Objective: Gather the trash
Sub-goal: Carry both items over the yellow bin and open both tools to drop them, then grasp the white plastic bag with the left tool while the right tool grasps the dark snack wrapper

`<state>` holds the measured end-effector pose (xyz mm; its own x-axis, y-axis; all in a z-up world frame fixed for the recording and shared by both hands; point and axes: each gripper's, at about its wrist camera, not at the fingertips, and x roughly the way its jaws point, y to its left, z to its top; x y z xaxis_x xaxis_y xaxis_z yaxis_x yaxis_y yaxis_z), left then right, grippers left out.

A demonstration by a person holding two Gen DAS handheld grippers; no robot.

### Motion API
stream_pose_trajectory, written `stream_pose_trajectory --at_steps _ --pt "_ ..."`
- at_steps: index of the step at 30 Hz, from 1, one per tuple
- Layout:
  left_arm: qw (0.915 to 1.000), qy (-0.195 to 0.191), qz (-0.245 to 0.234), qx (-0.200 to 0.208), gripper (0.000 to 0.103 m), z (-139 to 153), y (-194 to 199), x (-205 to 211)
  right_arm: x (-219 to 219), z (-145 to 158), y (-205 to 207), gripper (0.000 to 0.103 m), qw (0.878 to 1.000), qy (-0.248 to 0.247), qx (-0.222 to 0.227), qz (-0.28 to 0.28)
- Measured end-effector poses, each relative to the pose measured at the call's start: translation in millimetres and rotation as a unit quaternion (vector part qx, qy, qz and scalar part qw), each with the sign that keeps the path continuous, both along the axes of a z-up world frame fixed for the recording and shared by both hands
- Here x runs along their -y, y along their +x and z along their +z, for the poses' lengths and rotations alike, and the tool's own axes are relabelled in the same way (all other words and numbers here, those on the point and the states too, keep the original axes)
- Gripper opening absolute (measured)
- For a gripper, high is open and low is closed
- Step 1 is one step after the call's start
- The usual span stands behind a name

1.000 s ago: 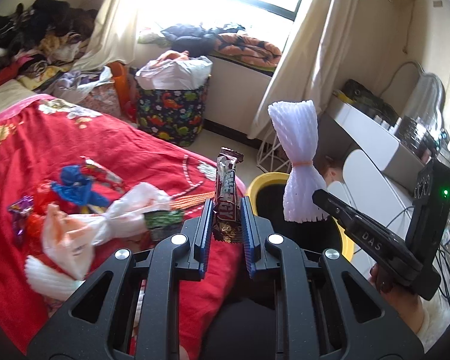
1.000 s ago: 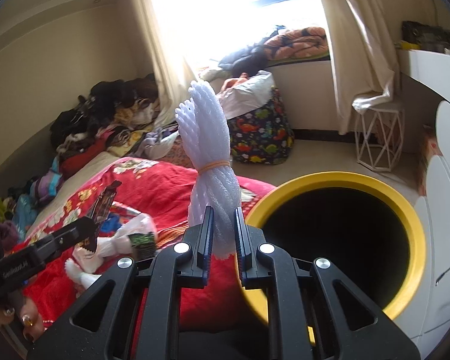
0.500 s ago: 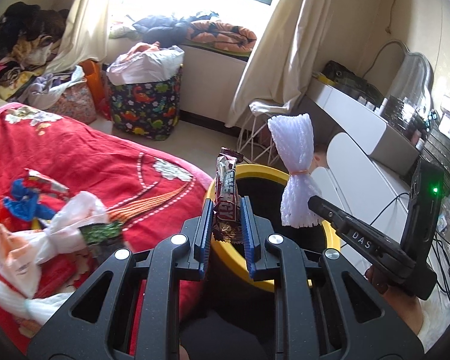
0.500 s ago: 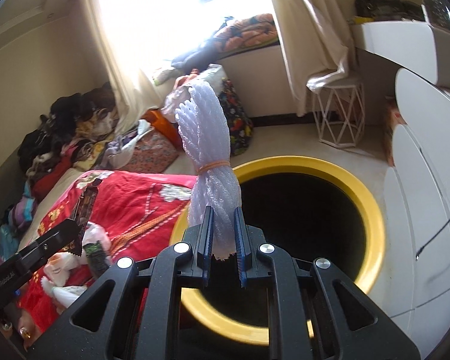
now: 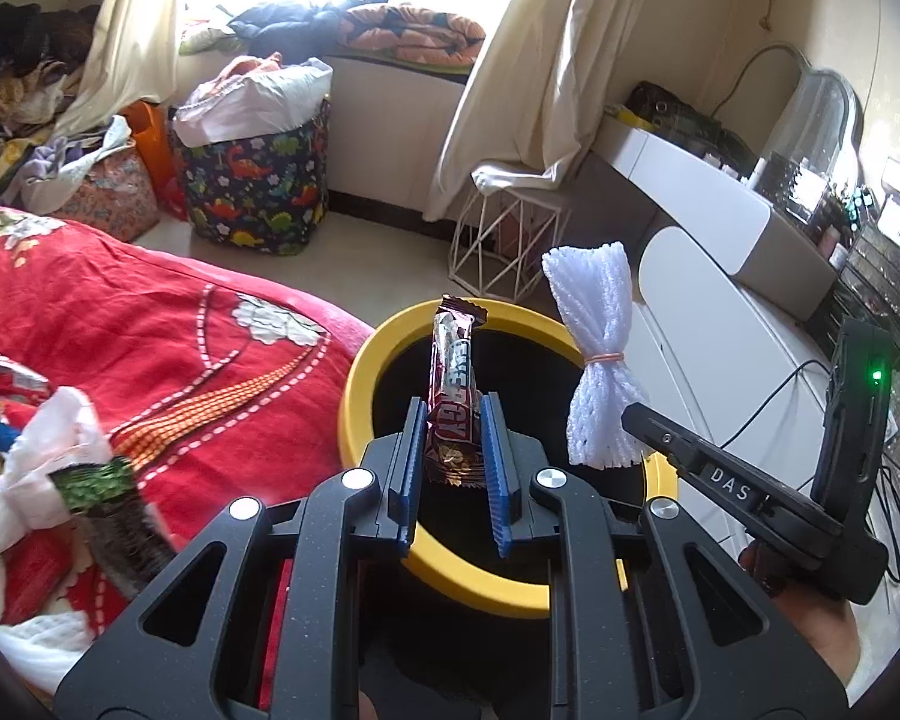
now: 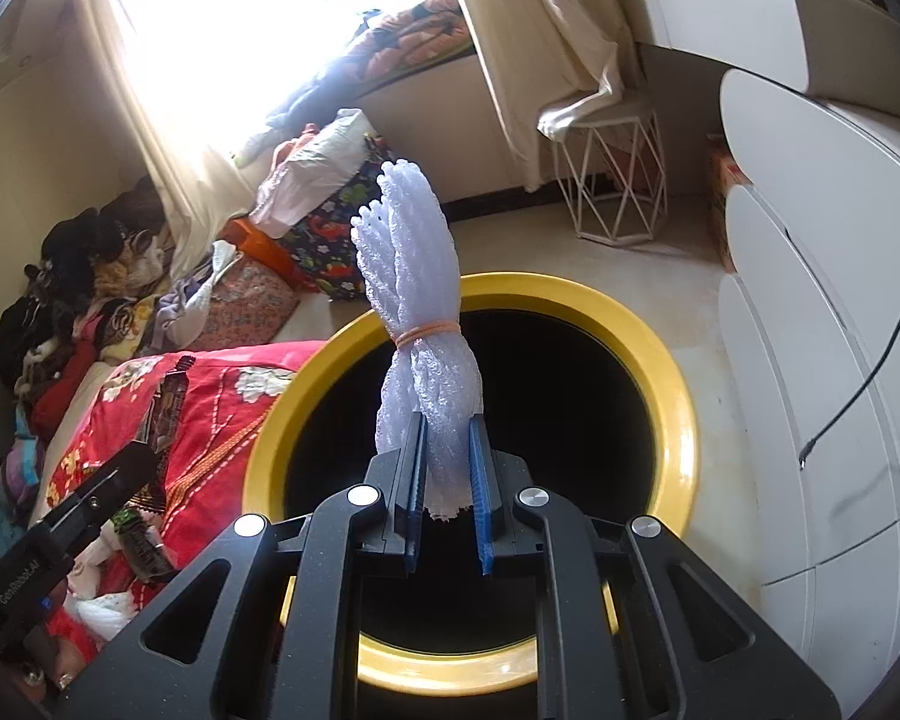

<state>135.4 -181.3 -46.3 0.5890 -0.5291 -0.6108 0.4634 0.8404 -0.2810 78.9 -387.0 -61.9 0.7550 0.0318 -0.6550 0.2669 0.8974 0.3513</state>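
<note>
A brown snack-bar wrapper [image 5: 453, 384] stands upright between the blue pads of my left gripper [image 5: 450, 450], which is shut on it above the near rim of a yellow bin [image 5: 366, 372] with a black inside. My right gripper [image 6: 446, 468] is shut on a bundle of white foam netting [image 6: 417, 300] tied with an orange rubber band, held over the yellow bin [image 6: 678, 420]. In the left wrist view the white foam netting [image 5: 597, 354] and the right gripper [image 5: 636, 417] hang over the bin's right side. The left gripper [image 6: 132, 462] with the wrapper [image 6: 165, 408] shows at the right wrist view's left edge.
A red bedspread [image 5: 150, 348] lies left of the bin with more wrappers and a white plastic bag [image 5: 36, 468] on it. White curved drawers [image 6: 822, 360] stand close on the right. A wire stool [image 5: 510, 246], a dinosaur-print basket [image 5: 258, 192] and clothes piles lie beyond.
Both grippers have moved from above the bed's edge to over the yellow bin, which now fills the middle of both views. Each keeps its hold on its piece of trash.
</note>
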Motion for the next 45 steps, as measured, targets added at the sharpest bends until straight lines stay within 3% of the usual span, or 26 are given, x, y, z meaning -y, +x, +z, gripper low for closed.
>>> stream_pose_trajectory --at_steps 6,7,8,9,10,11,12,14,15,17,23,45 --pt "0.9998 -0.01 -0.006 -0.015 0.013 -8.0 11.8 10.2 13.2 -4.6 -0.2 0.017 1.0 0.015 -0.007 -0.016" --pt "0.9997 -0.014 -0.006 -0.021 0.018 -9.9 14.9 10.5 15.1 -5.4 0.9 0.017 1.0 0.016 -0.009 -0.02" --pt "0.9995 -0.015 -0.005 -0.028 0.036 -12.1 18.5 10.9 16.3 -6.8 0.7 0.02 0.999 0.018 -0.011 -0.024" --pt "0.9994 -0.015 -0.005 -0.031 0.047 -13.7 20.9 11.5 17.1 -7.1 2.4 0.022 0.999 0.022 -0.013 -0.026" --pt "0.9994 -0.016 -0.005 -0.032 0.064 -14.7 23.4 12.0 18.2 -8.3 2.5 0.034 0.999 0.026 -0.014 -0.03" --pt "0.9994 -0.016 -0.005 -0.029 0.073 -14.6 23.9 11.6 19.1 -9.0 2.1 0.047 0.999 0.027 -0.016 -0.036" --pt "0.9996 -0.015 -0.002 -0.026 0.074 -14.2 24.6 10.4 20.9 -9.2 1.4 0.049 0.999 0.029 -0.014 -0.041" --pt "0.9997 -0.011 0.01 -0.018 0.09 -12.0 23.3 7.5 22.5 -8.0 0.0 0.05 0.999 0.029 -0.01 -0.045" --pt "0.9997 -0.011 0.014 -0.014 0.092 -10.6 21.7 5.2 21.7 -7.3 0.2 0.051 0.999 0.026 -0.009 -0.044" --pt "0.9998 -0.011 0.018 -0.005 0.092 -7.1 18.0 0.6 19.7 -5.7 0.0 0.058 0.999 0.022 -0.001 -0.038" --pt "0.9993 -0.004 0.033 0.018 0.092 1.7 7.3 -13.3 8.8 3.8 -2.3 0.067 0.999 -0.003 0.027 -0.021" --pt "0.9907 -0.008 0.116 0.07 0.092 28.7 -21.9 -84.8 -64.5 37.1 -11.3 0.076 0.989 -0.046 0.104 0.09"
